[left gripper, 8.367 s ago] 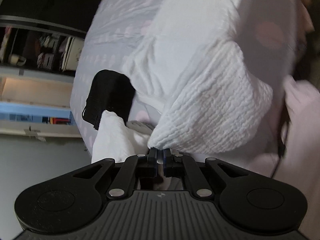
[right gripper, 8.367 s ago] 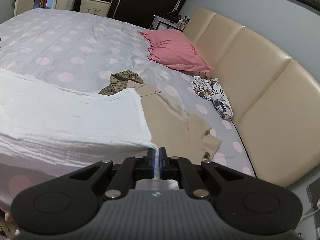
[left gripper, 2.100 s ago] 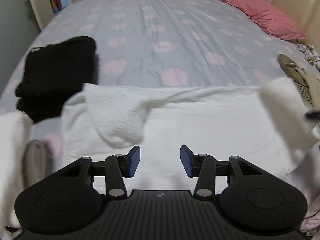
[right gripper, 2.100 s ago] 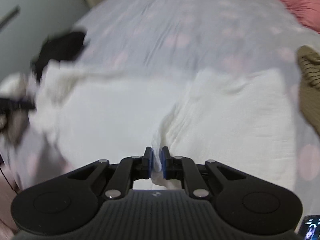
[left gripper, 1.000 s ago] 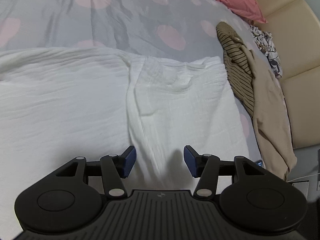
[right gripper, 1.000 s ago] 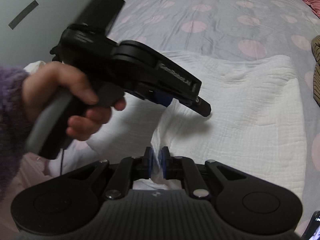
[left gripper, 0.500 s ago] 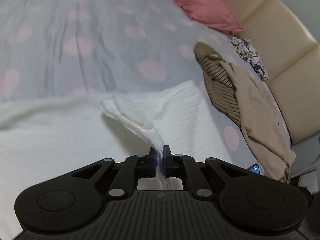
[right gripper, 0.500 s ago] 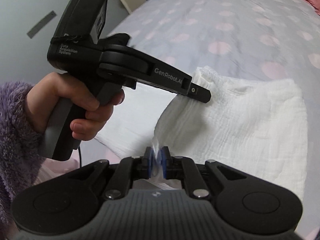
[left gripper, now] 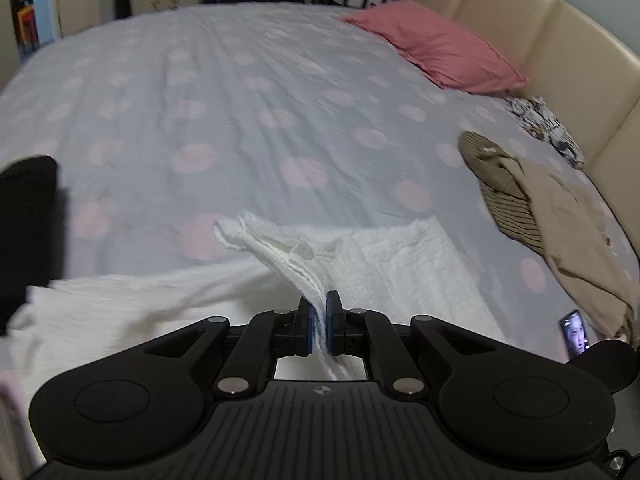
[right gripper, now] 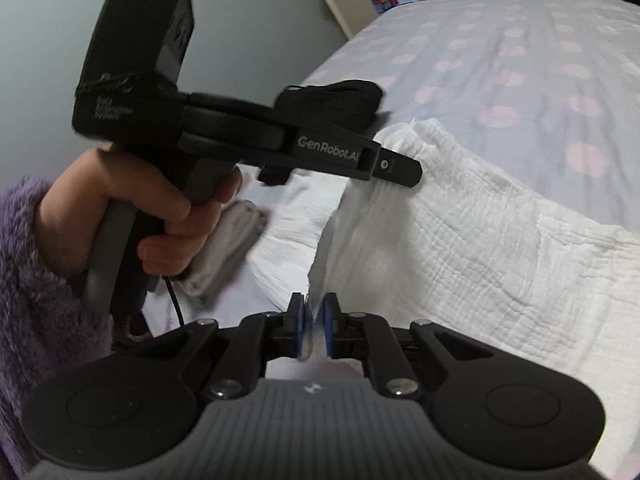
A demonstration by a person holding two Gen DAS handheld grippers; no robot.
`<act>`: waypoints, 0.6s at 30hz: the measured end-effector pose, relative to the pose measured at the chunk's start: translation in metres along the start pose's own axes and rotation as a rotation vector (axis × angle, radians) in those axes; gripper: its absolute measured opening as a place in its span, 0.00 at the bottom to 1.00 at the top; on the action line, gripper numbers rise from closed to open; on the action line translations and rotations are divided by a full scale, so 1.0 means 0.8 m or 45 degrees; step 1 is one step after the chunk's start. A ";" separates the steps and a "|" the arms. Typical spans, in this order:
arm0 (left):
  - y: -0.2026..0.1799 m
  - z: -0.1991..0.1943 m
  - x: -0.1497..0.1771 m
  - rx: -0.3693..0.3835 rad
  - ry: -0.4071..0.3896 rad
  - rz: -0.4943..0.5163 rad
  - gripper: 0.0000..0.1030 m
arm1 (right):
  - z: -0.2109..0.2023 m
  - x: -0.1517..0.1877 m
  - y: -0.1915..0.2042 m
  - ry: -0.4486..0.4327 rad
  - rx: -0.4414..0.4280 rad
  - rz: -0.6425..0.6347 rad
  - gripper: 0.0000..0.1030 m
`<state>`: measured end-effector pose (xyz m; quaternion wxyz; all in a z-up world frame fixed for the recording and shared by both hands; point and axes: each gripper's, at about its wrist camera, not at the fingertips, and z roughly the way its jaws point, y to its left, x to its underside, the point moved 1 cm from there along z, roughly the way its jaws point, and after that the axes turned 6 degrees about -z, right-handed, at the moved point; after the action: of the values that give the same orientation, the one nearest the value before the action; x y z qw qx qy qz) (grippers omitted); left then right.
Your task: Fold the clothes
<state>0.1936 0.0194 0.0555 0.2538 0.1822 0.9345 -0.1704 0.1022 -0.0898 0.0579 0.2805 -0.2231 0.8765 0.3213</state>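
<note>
At the near edge of the bed (left gripper: 240, 80): 2 tongs, both pinching the white garment (right gripper: 500, 248). Left tongs (left gripper: 318, 328) clamp a raised edge fold; right tongs (right gripper: 314, 334) clamp a thin ridge nearby. Rest of the garment lies spread on the dotted sheet. Beyond: black garment (left gripper: 28, 216) left, striped and tan clothes (left gripper: 552, 216) right, pink pillow (left gripper: 440, 48) far. Risk: thin gauzy layers could slip from either pinch, or only 1 layer lifts, skewing the fold.
</note>
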 end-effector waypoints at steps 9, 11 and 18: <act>0.095 -0.053 0.002 -0.144 -0.080 -0.066 0.04 | 0.076 -0.050 0.048 0.006 -0.145 -0.045 0.12; 0.118 -0.066 0.006 -0.182 -0.102 -0.077 0.04 | 0.095 -0.052 0.054 0.013 -0.182 -0.033 0.12; 0.191 -0.085 0.031 -0.316 -0.117 -0.166 0.03 | 0.170 -0.067 0.076 0.044 -0.291 -0.023 0.12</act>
<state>0.2106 0.1872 0.0625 0.3053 0.0804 0.9456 -0.0780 0.1547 0.0575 0.0323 0.2411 -0.2669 0.8368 0.4128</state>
